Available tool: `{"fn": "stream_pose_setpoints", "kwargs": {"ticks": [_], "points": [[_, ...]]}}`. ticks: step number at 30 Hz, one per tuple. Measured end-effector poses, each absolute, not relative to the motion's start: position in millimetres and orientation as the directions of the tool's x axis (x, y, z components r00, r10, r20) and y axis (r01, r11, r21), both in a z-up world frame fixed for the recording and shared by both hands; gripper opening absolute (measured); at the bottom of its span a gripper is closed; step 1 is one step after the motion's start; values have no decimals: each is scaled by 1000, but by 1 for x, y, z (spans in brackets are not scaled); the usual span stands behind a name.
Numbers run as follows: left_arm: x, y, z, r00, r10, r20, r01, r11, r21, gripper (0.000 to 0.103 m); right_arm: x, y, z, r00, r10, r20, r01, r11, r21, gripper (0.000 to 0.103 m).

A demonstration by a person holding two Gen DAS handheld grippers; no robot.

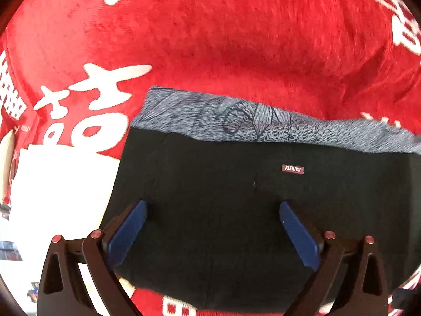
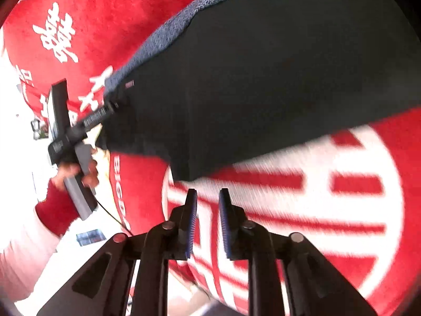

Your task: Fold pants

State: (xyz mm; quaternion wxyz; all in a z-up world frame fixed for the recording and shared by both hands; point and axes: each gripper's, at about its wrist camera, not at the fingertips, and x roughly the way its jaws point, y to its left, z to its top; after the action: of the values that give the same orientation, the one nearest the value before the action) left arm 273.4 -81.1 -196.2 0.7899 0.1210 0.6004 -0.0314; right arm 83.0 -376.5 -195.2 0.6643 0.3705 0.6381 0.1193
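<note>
- The pants (image 1: 223,210), black with a grey patterned band (image 1: 263,123) along one edge, are being seen lying folded flat on a red plush cloth (image 1: 210,26) printed with white characters, which is covering the surface.
- A small red "FASHION" label (image 1: 292,169) is being shown on the black fabric, just below the patterned band.
- The left gripper (image 1: 213,208) is being held over the black fabric with its jaws spread wide and nothing between them (the blue pads (image 1: 129,231) are well apart).
- The right gripper (image 2: 208,194) is being held over the cloth's large white emblem (image 2: 329,210), just beside the near edge of the pants, its jaws narrowed to a slim gap with nothing in them.
- In the right wrist view, the person's left hand (image 2: 76,173) is being seen on its gripper's handle at the pants' left end.
</note>
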Motion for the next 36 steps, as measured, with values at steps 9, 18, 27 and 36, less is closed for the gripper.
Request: {"fn": "stream_pose_setpoints", "kwargs": {"ticks": [9, 18, 27, 36], "points": [[320, -103, -192, 298, 33, -954, 170, 981, 88, 102, 179, -415, -151, 305, 443, -843, 199, 836, 512, 20], [350, -84, -225, 325, 118, -938, 123, 978, 166, 103, 260, -395, -210, 286, 383, -878, 196, 874, 445, 12], [314, -122, -180, 324, 26, -946, 247, 963, 111, 103, 210, -453, -158, 336, 290, -896, 222, 900, 375, 32], [245, -241, -200, 173, -172, -970, 415, 906, -86, 103, 137, -599, -168, 237, -28, -971, 473, 877, 90, 48]]}}
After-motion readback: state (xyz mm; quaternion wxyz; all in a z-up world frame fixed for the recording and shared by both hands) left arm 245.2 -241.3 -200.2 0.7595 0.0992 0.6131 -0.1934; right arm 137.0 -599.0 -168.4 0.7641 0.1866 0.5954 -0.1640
